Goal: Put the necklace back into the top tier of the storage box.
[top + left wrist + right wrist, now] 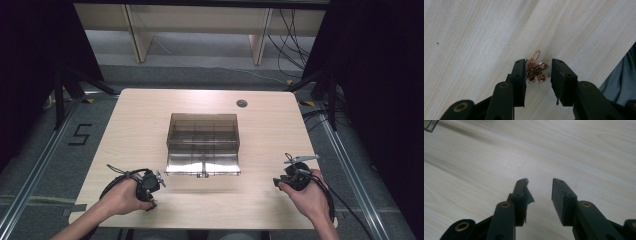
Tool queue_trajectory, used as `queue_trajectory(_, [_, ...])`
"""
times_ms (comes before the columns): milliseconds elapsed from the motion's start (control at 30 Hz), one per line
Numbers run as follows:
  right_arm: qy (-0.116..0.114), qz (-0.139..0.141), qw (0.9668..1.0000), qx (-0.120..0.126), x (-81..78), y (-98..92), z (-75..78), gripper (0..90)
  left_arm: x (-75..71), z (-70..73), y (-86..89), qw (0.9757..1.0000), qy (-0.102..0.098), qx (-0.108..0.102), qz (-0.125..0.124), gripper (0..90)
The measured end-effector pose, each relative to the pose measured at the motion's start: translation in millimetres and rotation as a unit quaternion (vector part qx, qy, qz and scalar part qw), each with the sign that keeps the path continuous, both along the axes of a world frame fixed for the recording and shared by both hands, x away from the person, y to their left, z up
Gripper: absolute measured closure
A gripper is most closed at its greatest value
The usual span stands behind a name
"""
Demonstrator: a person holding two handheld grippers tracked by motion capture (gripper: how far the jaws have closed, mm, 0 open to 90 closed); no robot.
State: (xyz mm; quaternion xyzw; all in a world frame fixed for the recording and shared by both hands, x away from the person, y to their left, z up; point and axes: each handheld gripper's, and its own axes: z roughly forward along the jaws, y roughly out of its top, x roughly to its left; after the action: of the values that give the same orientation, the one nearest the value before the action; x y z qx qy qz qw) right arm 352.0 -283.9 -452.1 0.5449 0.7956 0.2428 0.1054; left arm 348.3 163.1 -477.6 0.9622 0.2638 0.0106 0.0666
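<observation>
- Left gripper view: your left hand-held gripper (pixel 538 72), jaws part-open, straddles a tangled rose-gold chain (pixel 536 69) near the desk's (pixel 474 37) front-left corner.
- Light, limp, snag-prone: pinch the clump's middle.

I see one real obstacle on the table (pixel 150 110) — the clear compartment box (pixel 203 136) at centre, its lid (pixel 203 166) folded down toward the near edge betw. my two hands. Wide bare wood left and right of the box, and a bare strip behind it w/ just a small grommet hole (pixel 242 103). Near side, the left gripper (pixel 538 71) has a tangled rose-gold chain (pixel 535 70) betw. its jaws, touching one pad, gap to the other. Right gripper (pixel 539 191) faces bare wood — box corner far off.
</observation>
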Motion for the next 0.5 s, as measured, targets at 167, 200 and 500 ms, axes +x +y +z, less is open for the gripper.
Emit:
queue_trajectory(167, [-0.002,0.000,1.0000,0.000,-0.1,-0.3,-0.1,65.6,0.8,-1.8,0.9,1.0000,0.000,0.002,-0.006,65.2])
queue_trajectory(200, [-0.002,0.001,1.0000,0.000,-0.1,0.0,0.1,65.6,0.7,-1.9,0.5,1.0000,-0.001,0.003,-0.006,65.5])
queue_trajectory(500, [-0.003,0.009,0.9999,-0.008,-0.2,0.6,-0.1,66.2,-0.2,-1.7,-0.2,0.9996,-0.002,0.003,-0.027,80.0])
